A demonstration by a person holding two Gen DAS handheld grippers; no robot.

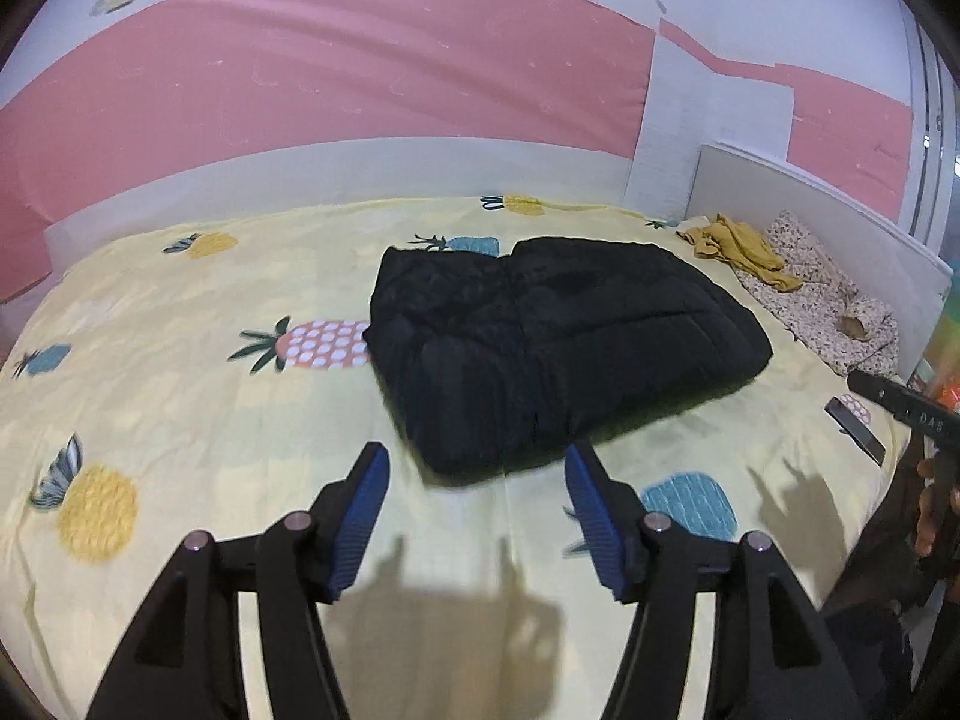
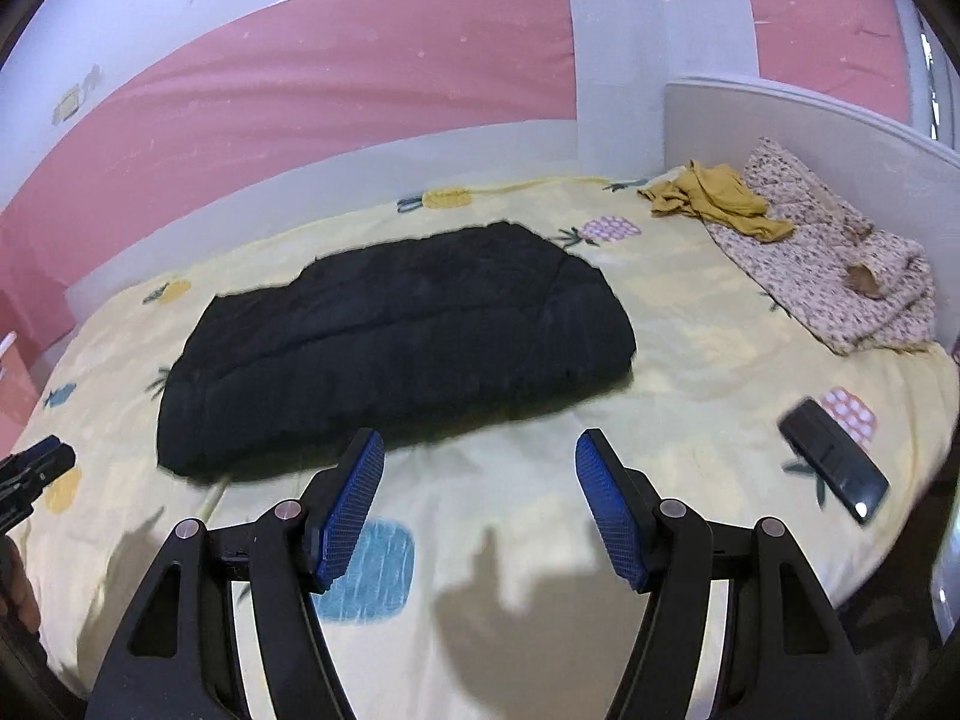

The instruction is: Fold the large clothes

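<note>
Looks basically done: the black jacket [image 1: 558,348] sits folded into a bundle on the bed [image 1: 180,420], both the left gripper [image 1: 477,510] and right gripper [image 2: 480,504] spread apart and empty, though the yellow top [image 2: 714,201] still looks unfolded.

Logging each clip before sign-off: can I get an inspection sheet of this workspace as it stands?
Surface: bed with yellow pineapple-print sheet.
Job's things: black padded jacket, folded into a compact bundle mid-bed.
Clutter: mustard garment on a floral cloth by the white headboard; dark phone near the bed edge.
Grippers: left gripper and right gripper, jaws open, empty, short of the jacket.
Cables: nothing seen.
Surroundings: pink-and-white wall.
</note>
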